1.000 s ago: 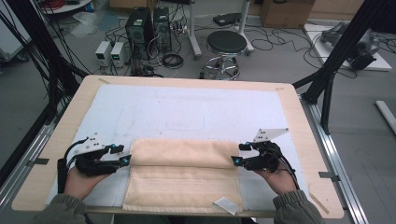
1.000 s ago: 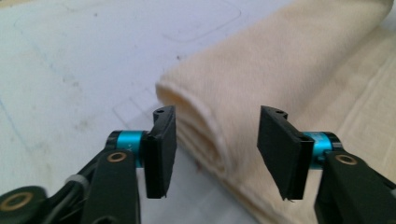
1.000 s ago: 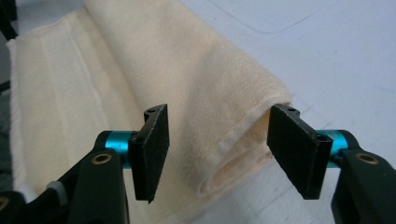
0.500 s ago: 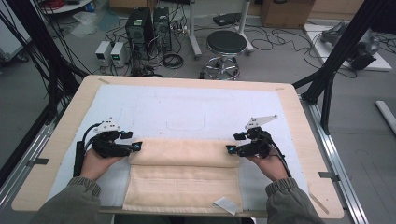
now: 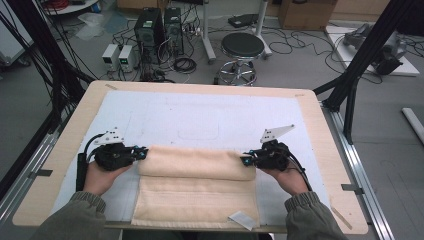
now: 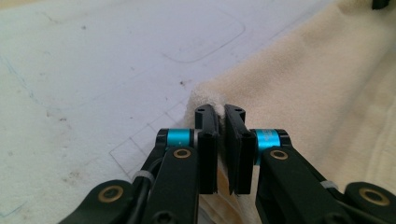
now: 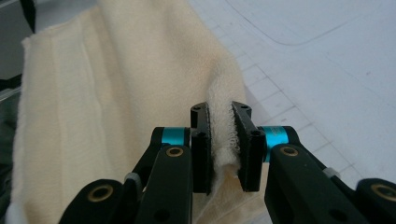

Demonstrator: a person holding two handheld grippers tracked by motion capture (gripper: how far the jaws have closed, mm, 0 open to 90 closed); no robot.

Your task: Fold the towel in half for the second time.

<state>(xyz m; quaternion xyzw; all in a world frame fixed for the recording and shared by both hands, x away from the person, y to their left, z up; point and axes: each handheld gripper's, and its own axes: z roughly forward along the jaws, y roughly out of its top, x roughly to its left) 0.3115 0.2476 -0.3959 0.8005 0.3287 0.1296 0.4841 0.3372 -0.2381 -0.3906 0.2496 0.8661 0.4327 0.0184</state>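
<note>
A cream towel (image 5: pixel 197 187) lies on the near middle of the worktop (image 5: pixel 320 130), on a white mat (image 5: pixel 200 115), its far part folded back over itself into a thick band. From the high view the left gripper (image 5: pixel 141 154) sits at the band's left end and the right gripper (image 5: pixel 245 160) at its right end, each in a hand with a green sleeve, but how the jaws stand cannot be made out there.

The gripper views settle it. In the left gripper view the left gripper (image 6: pixel 222 116) has just been closing its jaws and now pinches the towel (image 6: pixel 317 88) at its corner, cloth showing between the tips. In the right gripper view the right gripper (image 7: pixel 222 114) has likewise just been closing and clamps a bunched ridge of towel (image 7: pixel 121 79) between its jaws. These views also show faint pencilled outlines on the mat (image 6: pixel 93 60), barely visible from above.

A small white label (image 5: pixel 241 220) lies at the towel's near right corner. Beyond the worktop's far edge stand a black stool (image 5: pixel 242 47), computer cases (image 5: pixel 157 25) and loose cables on the floor. Nothing lies between the grippers and the towel.
</note>
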